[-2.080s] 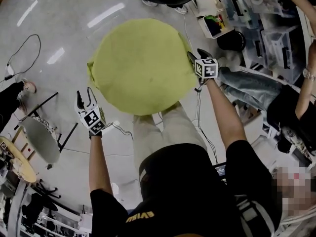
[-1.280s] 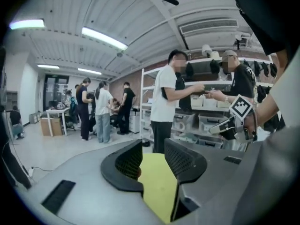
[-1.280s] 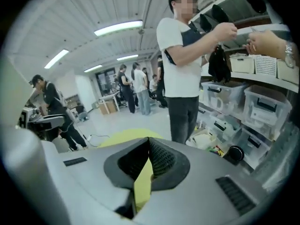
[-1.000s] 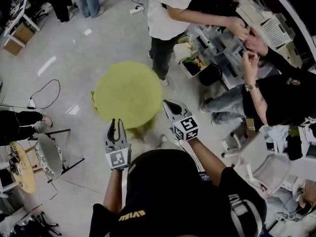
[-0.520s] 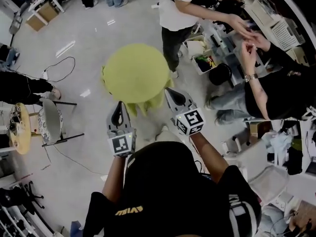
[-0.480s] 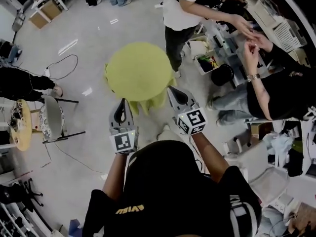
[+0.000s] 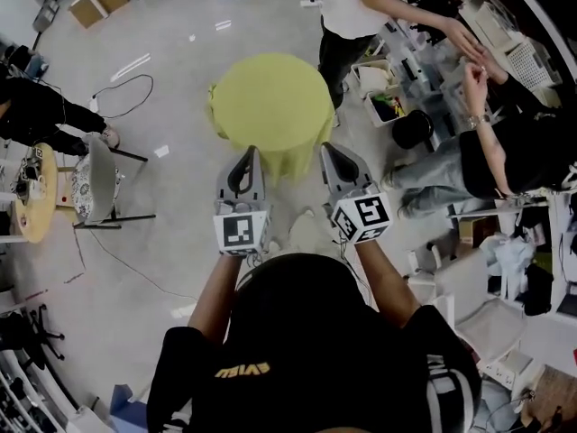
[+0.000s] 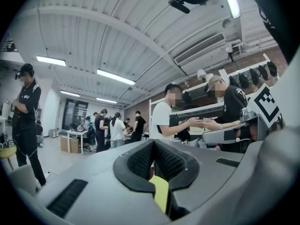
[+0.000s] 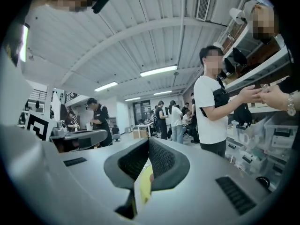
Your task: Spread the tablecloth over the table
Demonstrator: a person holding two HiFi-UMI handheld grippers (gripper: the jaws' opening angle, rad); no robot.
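Observation:
The yellow-green tablecloth [image 7: 270,102] lies flat over a small round table, with a flap hanging down on the near side. Both grippers are raised well above it, close to the head camera and side by side, pointing level. My left gripper [image 7: 245,156] is shut with nothing in it, and so is my right gripper [image 7: 332,152]. In the left gripper view the closed jaws [image 8: 153,142] show a strip of the tablecloth [image 8: 161,191] through the slit below them. The right gripper view shows the same: closed jaws [image 9: 148,139] with the tablecloth [image 9: 145,184] behind.
Two people [image 7: 361,7] handle things at shelves with plastic bins on the right, beside a black bucket [image 7: 410,129]. A chair [image 7: 95,183] and a small wooden table [image 7: 32,197] stand at the left. A cable [image 7: 135,84] loops on the floor.
Both grippers have risen towards the head camera and drawn together. The left jaws, open a second ago, have shut. The covered table now looks farther away.

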